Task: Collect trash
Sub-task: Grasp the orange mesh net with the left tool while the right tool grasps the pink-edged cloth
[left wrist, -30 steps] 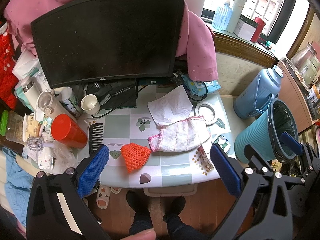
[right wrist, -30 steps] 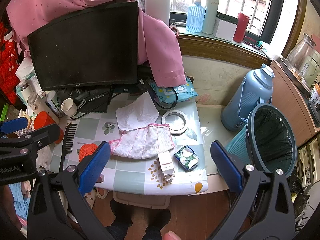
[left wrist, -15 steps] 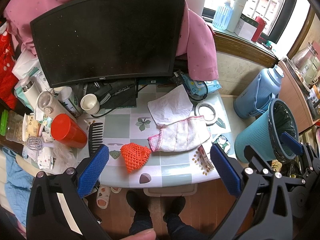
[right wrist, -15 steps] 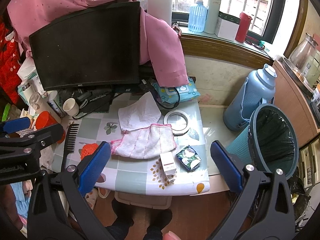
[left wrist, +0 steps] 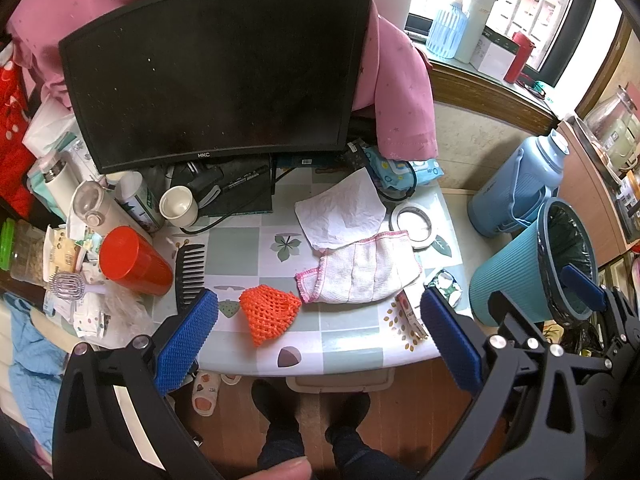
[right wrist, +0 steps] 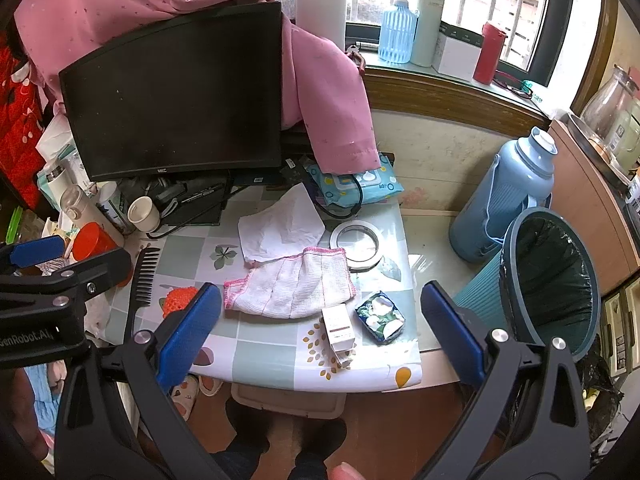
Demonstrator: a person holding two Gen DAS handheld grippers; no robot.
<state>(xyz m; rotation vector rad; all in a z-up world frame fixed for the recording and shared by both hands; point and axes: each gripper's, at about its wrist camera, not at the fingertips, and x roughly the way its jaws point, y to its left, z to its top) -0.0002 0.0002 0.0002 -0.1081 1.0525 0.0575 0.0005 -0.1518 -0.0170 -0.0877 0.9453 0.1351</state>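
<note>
While both claws hover: nothing is gripped yet.
Monitor (left wrist: 216, 80): "HKC" on its bezel, pink cloth draped over its top.
Bin (right wrist: 548, 280): lined, just right of the table (right wrist: 280, 344), handy for drops.
Left gripper (left wrist: 320, 332): spread wide over the orange net (left wrist: 268, 312).
Right gripper (right wrist: 320, 328): spread wide above the small box (right wrist: 338, 326) and foil packet (right wrist: 380, 318), likely trash, at the table's near edge.

Orange mesh net (left wrist: 269, 312), teal ribbed bin (right wrist: 548, 280), red cup (left wrist: 134, 261), pink-edged white cloth (right wrist: 292, 286)
</note>
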